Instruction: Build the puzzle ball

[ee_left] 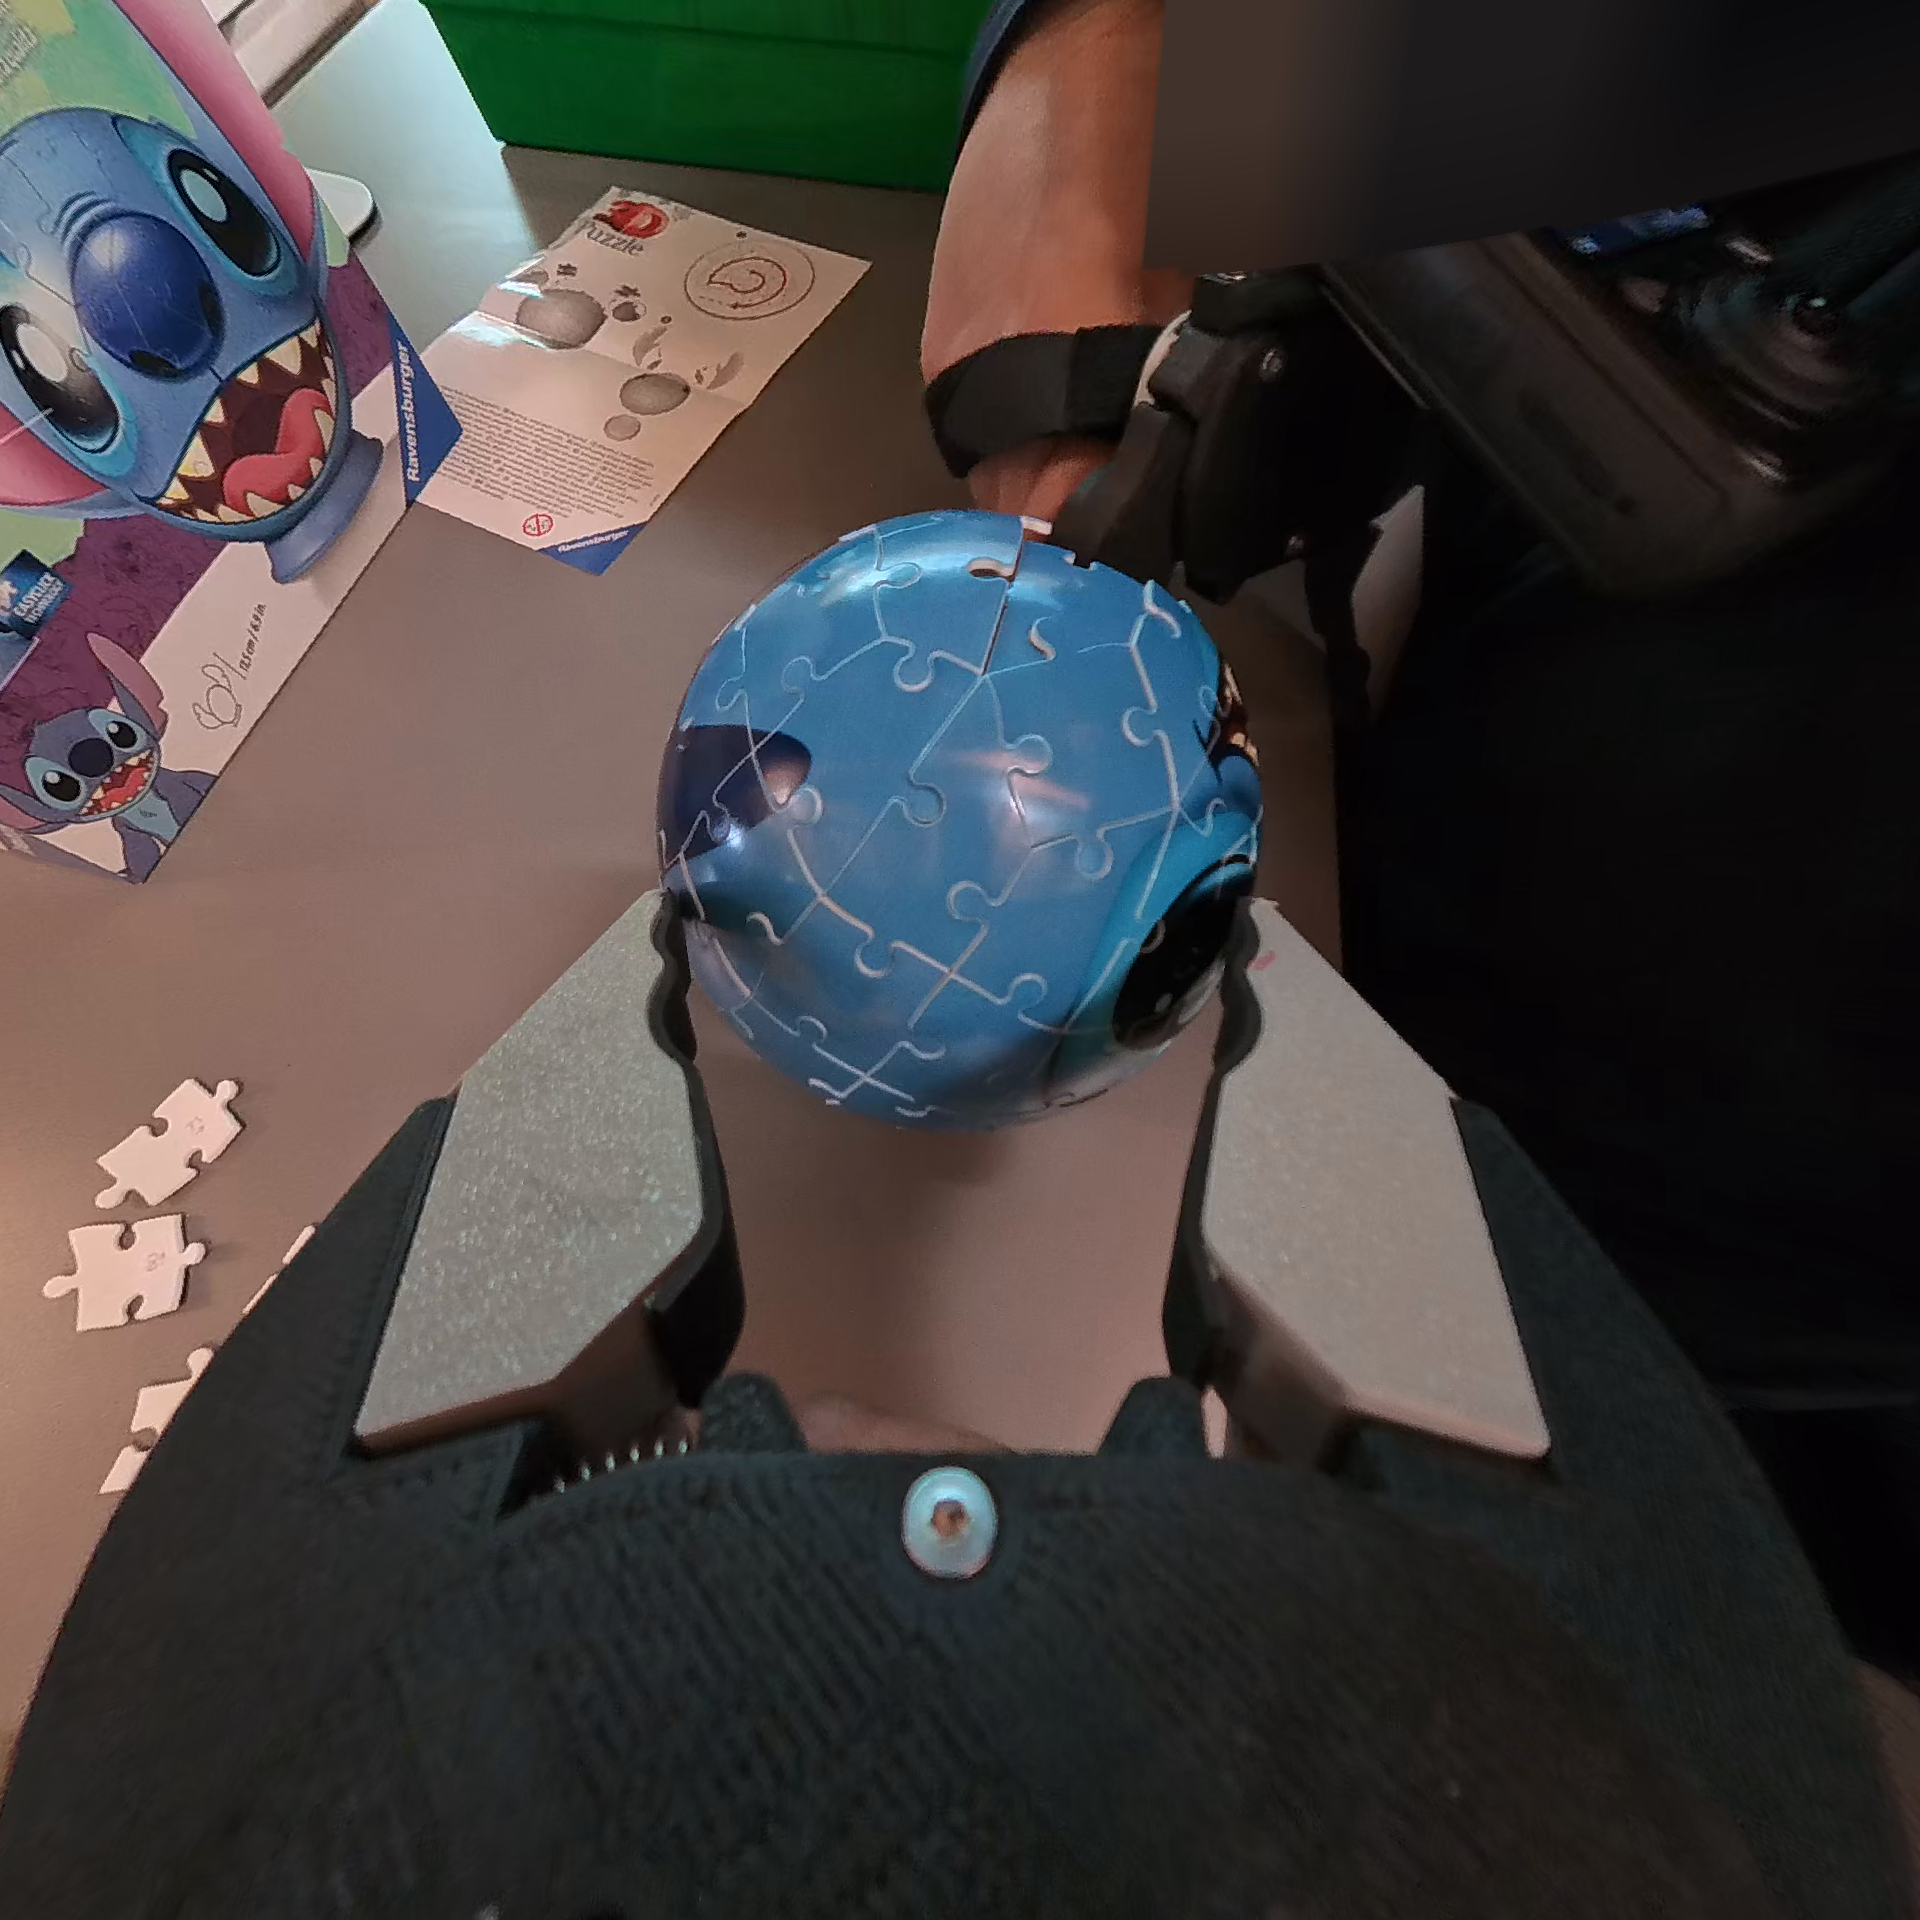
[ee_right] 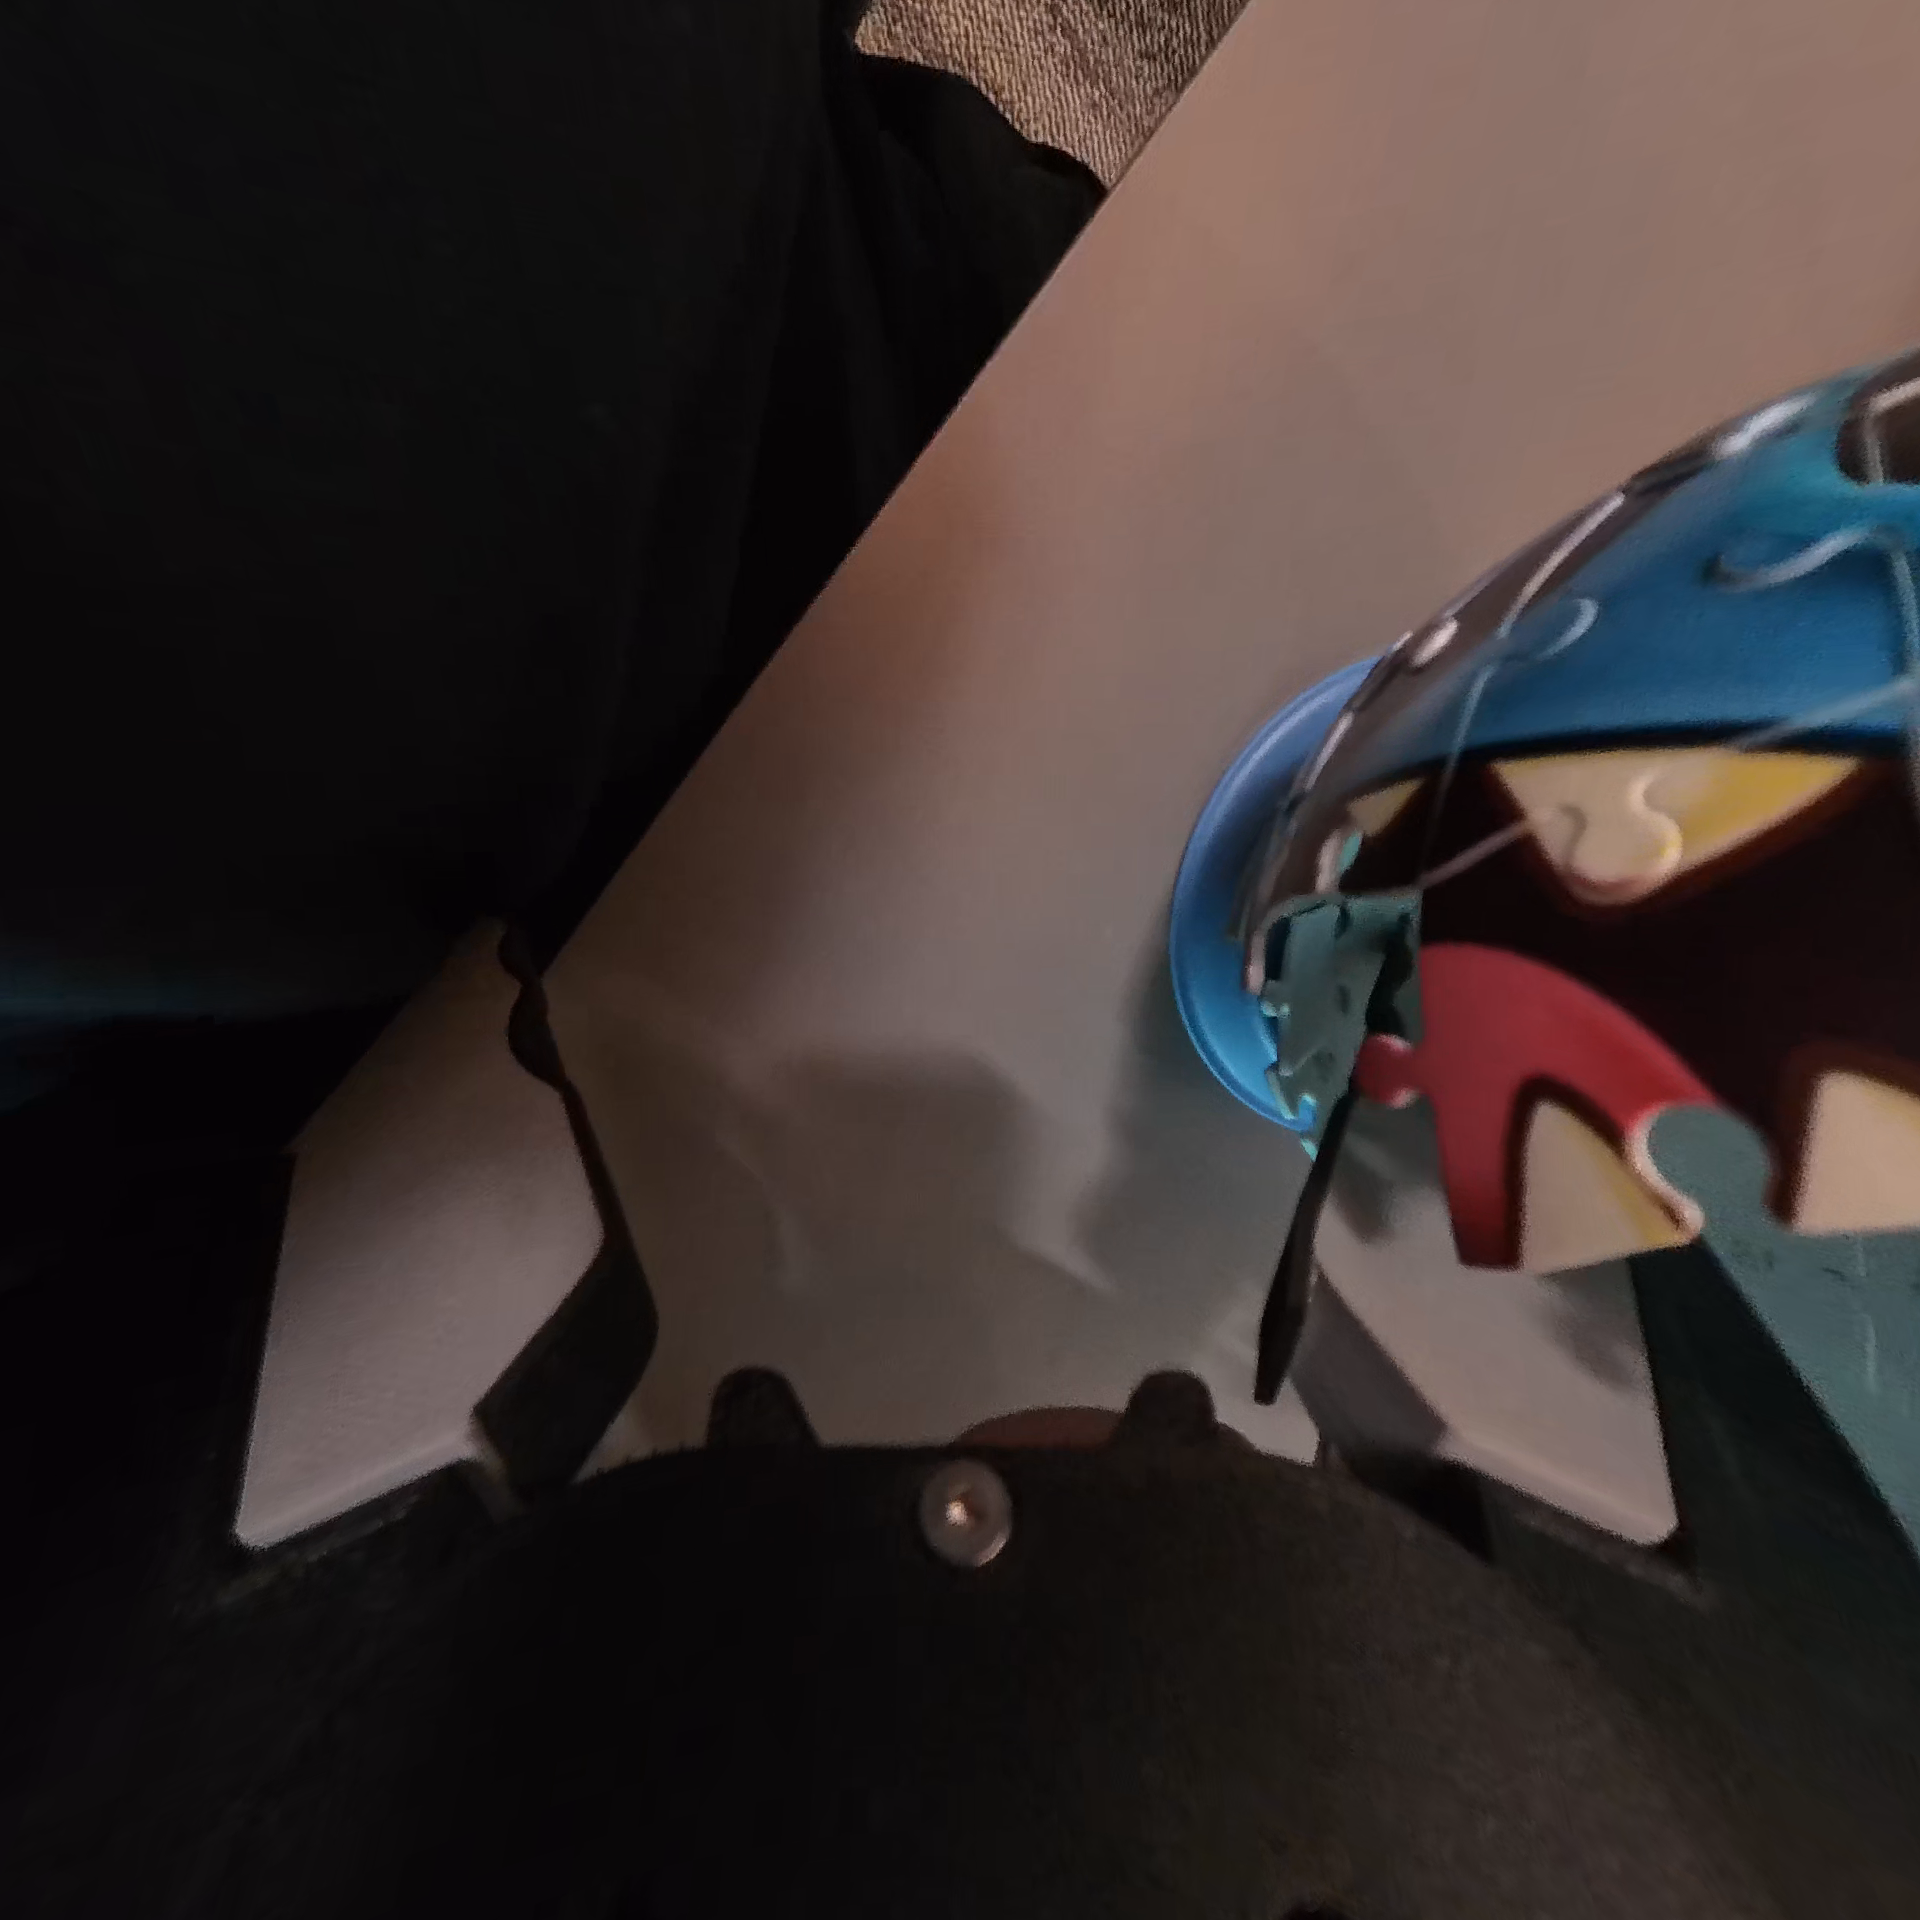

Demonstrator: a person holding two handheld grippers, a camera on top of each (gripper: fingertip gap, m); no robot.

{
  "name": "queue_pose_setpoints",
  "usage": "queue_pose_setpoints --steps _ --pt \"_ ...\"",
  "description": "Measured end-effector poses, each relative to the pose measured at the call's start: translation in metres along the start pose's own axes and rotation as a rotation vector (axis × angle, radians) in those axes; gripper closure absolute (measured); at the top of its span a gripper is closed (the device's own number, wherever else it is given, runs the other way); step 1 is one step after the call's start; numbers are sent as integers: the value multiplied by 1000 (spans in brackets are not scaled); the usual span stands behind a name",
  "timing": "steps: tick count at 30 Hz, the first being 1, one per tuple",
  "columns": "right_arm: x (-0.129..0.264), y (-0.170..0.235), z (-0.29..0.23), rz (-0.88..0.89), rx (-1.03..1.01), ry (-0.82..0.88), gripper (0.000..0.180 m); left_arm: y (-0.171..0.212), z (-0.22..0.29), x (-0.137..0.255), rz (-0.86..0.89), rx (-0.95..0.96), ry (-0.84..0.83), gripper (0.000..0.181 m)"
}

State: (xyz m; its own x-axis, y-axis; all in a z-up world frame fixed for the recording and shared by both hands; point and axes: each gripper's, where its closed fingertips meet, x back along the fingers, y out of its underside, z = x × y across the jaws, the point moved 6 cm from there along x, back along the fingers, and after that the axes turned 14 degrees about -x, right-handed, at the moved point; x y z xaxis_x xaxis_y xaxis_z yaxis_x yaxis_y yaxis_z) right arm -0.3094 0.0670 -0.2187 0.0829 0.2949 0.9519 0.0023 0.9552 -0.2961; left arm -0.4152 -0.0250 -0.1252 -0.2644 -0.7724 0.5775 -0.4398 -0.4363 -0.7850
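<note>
The left gripper (ee_left: 961,935) has its jaws clamped on either side of the puzzle ball (ee_left: 956,810). The right gripper (ee_right: 935,1039) is spread wide with nothing between its jaws, one finger (ee_right: 1288,1288) touching the ball's edge.

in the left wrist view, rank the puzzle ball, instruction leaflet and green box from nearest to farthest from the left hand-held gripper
1. puzzle ball: centre, held between the fingers of the left hand-held gripper.
2. instruction leaflet: flat on the table, beyond the ball to the upper left.
3. green box: at the table's far edge, top of the view.
</note>
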Motion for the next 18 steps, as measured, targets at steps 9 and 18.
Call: queue_pose_setpoints --steps 9,18 --pt "16 3 -10 47 10 56 56 1 0 -1 0 -8 13 80" --pt "13 4 -5 47 -3 28 49 0 0 -2 1 -11 10 80"
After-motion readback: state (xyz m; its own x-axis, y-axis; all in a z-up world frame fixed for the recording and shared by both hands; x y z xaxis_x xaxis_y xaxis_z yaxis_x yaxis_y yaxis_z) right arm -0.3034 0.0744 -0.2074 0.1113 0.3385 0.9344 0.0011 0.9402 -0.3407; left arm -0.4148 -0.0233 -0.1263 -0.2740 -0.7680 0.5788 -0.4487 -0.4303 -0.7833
